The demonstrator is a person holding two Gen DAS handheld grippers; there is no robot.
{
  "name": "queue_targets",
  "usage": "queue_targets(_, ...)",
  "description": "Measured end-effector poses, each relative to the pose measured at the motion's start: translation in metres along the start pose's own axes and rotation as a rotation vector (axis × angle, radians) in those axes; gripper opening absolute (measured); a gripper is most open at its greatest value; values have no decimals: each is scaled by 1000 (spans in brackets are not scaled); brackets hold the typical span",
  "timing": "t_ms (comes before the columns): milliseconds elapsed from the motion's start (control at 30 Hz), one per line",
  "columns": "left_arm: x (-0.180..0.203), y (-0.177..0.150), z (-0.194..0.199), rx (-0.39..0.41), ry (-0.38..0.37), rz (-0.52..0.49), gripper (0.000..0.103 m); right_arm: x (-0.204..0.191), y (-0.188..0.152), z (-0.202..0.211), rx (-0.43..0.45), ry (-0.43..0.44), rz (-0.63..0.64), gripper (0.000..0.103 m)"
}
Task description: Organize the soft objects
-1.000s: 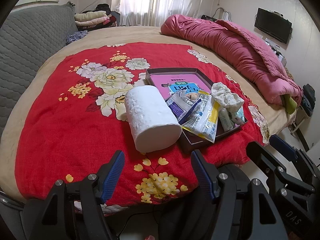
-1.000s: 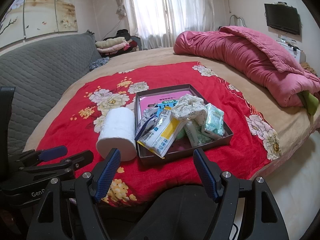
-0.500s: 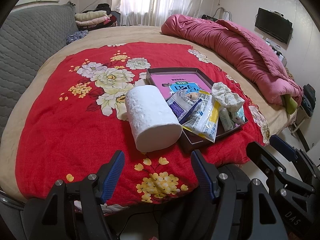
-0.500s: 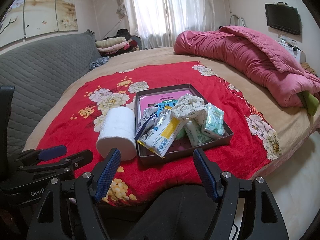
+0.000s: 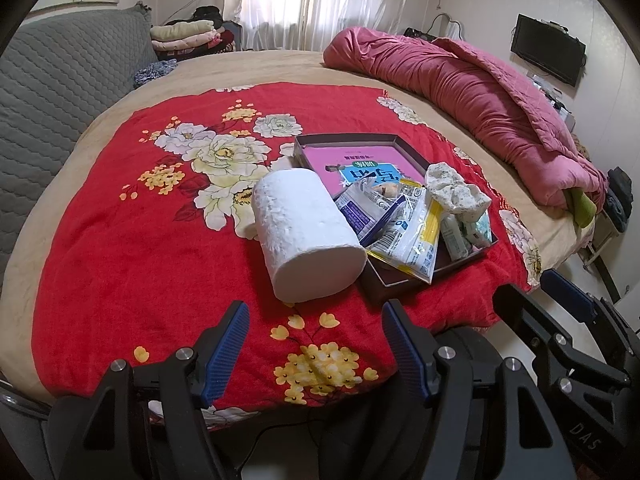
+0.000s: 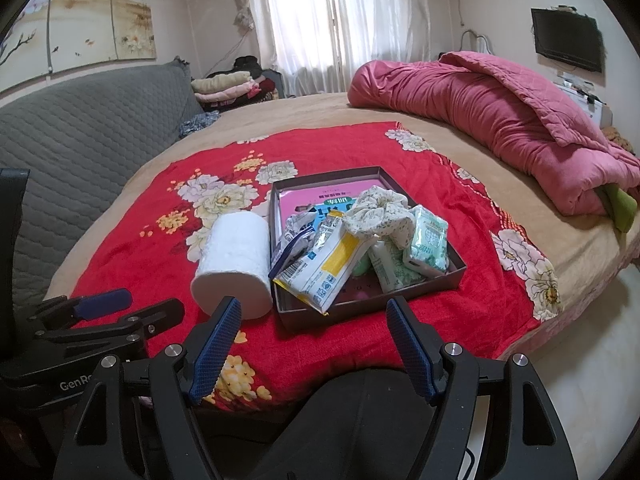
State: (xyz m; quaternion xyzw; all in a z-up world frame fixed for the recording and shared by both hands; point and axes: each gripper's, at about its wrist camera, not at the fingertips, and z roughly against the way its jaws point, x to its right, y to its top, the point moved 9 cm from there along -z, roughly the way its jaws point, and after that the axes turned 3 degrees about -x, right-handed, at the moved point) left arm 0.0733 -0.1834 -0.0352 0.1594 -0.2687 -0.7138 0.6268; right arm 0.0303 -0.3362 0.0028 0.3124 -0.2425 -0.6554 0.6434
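A white paper roll (image 5: 308, 236) (image 6: 236, 260) lies on its side on the red flowered blanket (image 5: 120, 240) (image 6: 480, 280), touching the left wall of a dark shallow box (image 5: 384, 280) (image 6: 448, 276). In the box are a pink packet (image 5: 352, 156), a yellow and white tissue pack (image 5: 412, 236) (image 6: 328, 264), a cream scrunchie (image 5: 452, 192) (image 6: 380, 212) and a green wipes pack (image 6: 428, 240). My left gripper (image 5: 316, 336) hangs open near the bed's front edge, just short of the roll. My right gripper (image 6: 314, 332) is open too, in front of the box, holding nothing.
A rolled pink quilt (image 5: 480, 84) (image 6: 500, 108) lies along the right side of the bed. A grey quilted headboard (image 5: 52, 80) stands at the left, folded clothes (image 5: 188, 36) at the back. A TV (image 6: 568, 44) hangs on the right wall.
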Motion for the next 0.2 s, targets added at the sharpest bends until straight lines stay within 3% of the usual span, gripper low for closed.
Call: queue_targets(200,-3,-1,-3,-4,5,5,68,2,1,-1,0,1,-4,76)
